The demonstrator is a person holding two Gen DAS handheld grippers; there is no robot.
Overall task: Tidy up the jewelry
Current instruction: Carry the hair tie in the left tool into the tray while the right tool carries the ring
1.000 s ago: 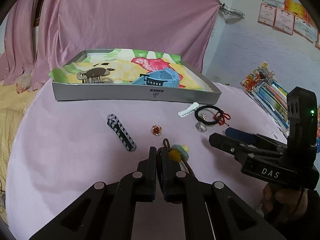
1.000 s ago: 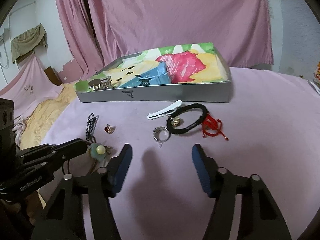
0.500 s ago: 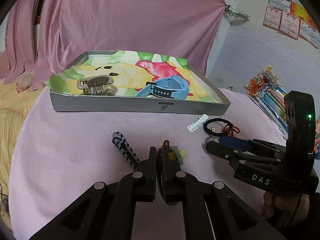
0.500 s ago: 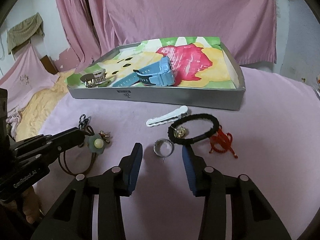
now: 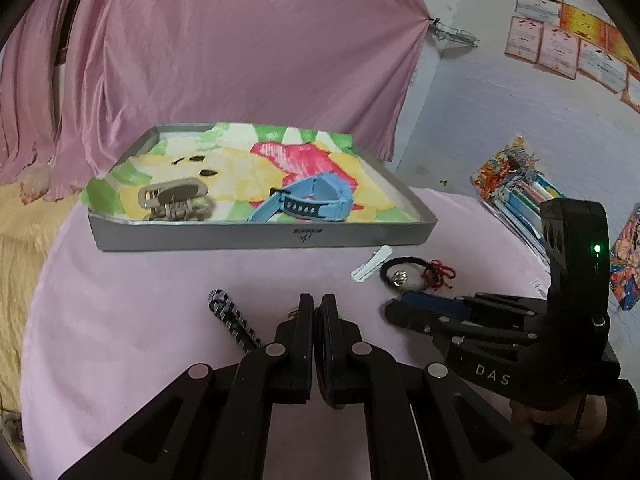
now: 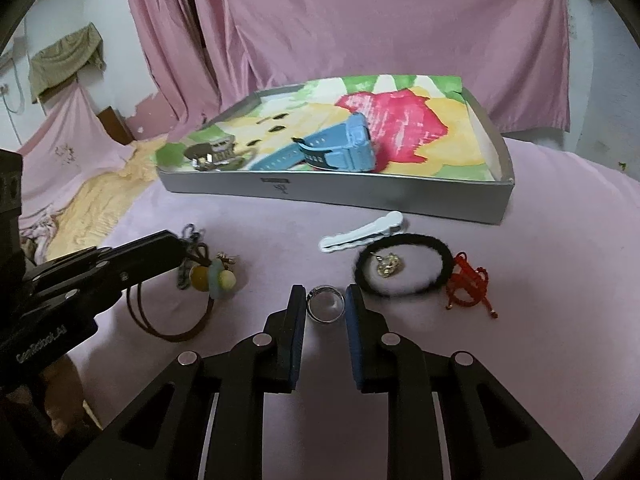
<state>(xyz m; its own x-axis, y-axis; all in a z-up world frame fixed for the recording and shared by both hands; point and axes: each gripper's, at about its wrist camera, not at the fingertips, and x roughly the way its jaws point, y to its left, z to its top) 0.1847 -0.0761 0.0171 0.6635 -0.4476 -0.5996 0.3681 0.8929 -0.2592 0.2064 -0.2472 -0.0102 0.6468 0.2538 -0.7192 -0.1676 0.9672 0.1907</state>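
Only a blue watch (image 6: 344, 148) and a claw clip (image 6: 212, 154) lie in the tray (image 6: 360, 192), while the left gripper (image 5: 317, 312) pinches a brown hair tie (image 6: 176, 312) and the right gripper (image 6: 325, 300) brackets, jaws spread, a silver ring (image 6: 325, 303) on the cloth, with several pieces left

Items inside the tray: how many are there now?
2: a beige claw clip at the tray's left end, and a blue watch near the middle. None looks hidden.
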